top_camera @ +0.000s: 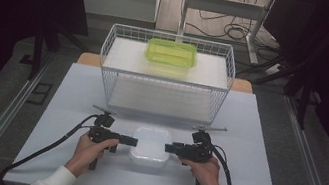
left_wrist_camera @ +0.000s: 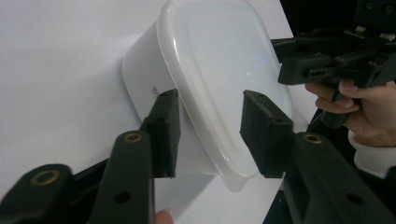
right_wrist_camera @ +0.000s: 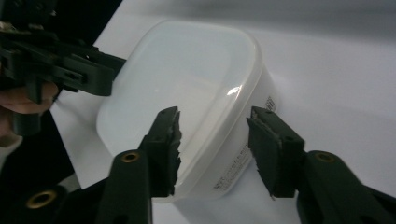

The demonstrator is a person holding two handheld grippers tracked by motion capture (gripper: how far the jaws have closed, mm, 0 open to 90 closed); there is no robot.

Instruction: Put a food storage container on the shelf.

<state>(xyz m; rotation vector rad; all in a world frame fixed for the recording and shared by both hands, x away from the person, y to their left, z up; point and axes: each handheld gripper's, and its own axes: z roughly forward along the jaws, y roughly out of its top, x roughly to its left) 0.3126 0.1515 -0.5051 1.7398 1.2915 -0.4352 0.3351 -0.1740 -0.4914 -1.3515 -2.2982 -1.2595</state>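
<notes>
1. White lidded container [top_camera: 150, 143] sits on the surface [top_camera: 64, 106], near your edge, centred between your two hands.
2. Your left hand-held gripper [top_camera: 134, 142] comes in level from the container's left end. In the left gripper view the jaws straddle the lid rim [left_wrist_camera: 205, 135]: one pad [left_wrist_camera: 166, 130] against the container wall below the rim, the other pad [left_wrist_camera: 264, 133] over the lid top.
3. Left jaws: partly apart, not clamped. There's a visible gap between the upper pad and the lid.
4. Your right hand-held gripper [top_camera: 167, 148] mirrors it at the container's right end. In the right gripper view one pad [right_wrist_camera: 164, 149] lies over the lid, the other pad [right_wrist_camera: 271, 149] stands out beside the wall, off the label [right_wrist_camera: 231, 170] side.
5. Right jaws: partly apart too, rim between them, no squeeze on it. Whether the lid-side pad touches, I can't tell.
6. Each gripper view catches the other hand-held gripper at the container's far end.
7. Container stands flat, lid on, upright.
8. Behind it on the surface: a white wire basket [top_camera: 166, 72], well apart from the container. A green lidded container [top_camera: 171, 53] sits on the basket's upper shelf, toward the back.
9. Cables [top_camera: 47, 146] trail from both units back toward you.
</notes>
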